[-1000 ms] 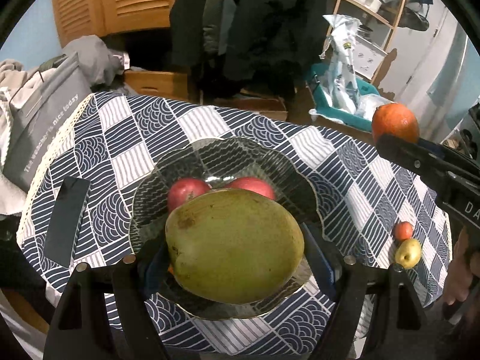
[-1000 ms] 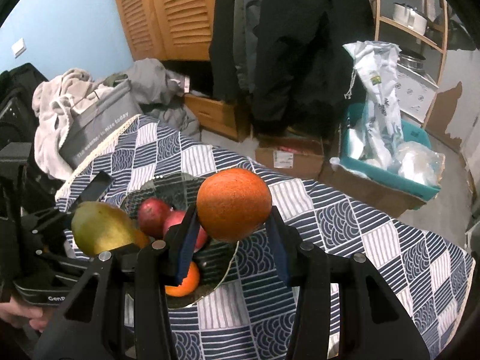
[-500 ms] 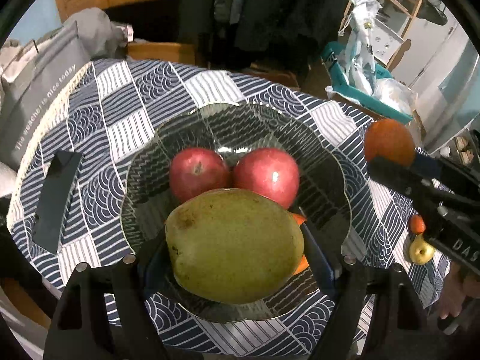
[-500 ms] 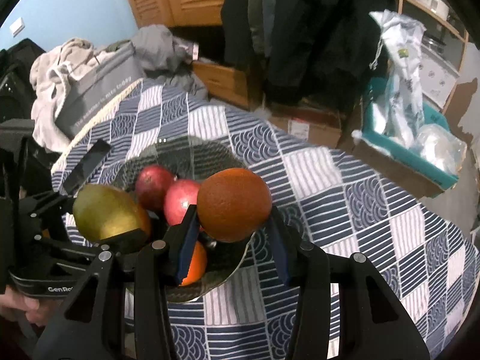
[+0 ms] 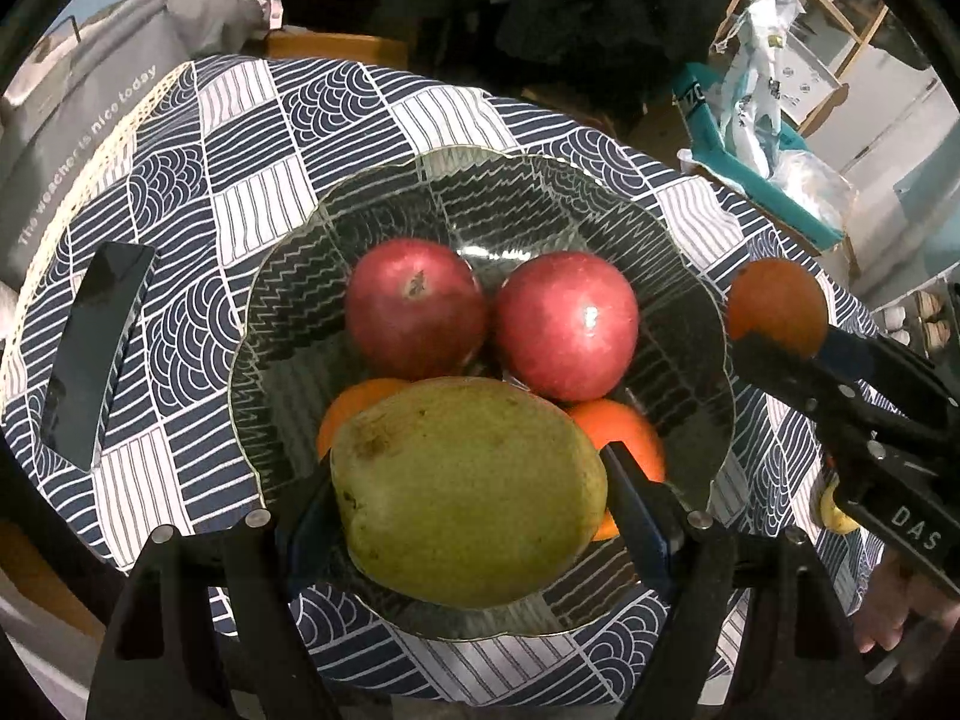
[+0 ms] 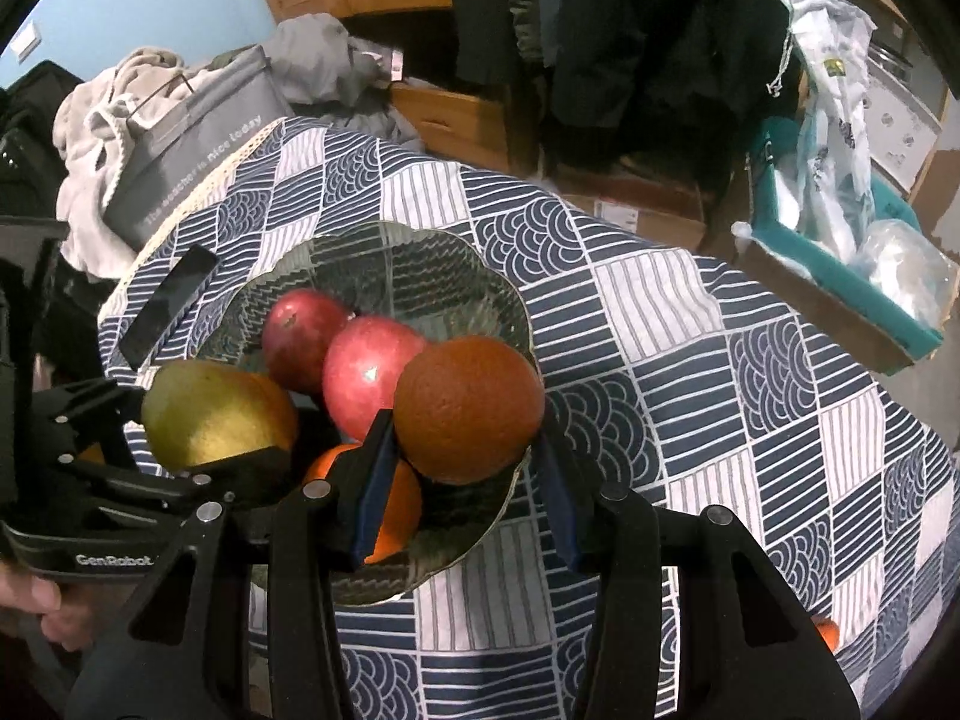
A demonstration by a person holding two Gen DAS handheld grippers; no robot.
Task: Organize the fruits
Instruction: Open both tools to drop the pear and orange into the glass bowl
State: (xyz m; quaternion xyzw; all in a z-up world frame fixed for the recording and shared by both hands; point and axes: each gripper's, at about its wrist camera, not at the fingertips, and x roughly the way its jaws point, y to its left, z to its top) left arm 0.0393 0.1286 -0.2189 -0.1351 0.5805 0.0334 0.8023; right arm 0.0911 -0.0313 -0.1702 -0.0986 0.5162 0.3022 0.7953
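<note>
Between left claw (image 5: 465,489) fingers, mango (image 5: 468,492), over bowl (image 5: 690,276)

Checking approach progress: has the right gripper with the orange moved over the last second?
Yes. In the right wrist view the right gripper with the orange has come down and toward the glass bowl, which now looks larger and sits right behind the orange.

Green mango (image 5: 468,492), dark orange (image 6: 468,408) above fruit-filled glass bowl (image 5: 288,276)

Bowl (image 5: 288,276) on tablecloth (image 5: 252,120), fruit inside.
Two apples (image 5: 417,307) side by side at back; oranges (image 5: 624,432) before them; phone (image 5: 96,354) left of bowl.
</note>
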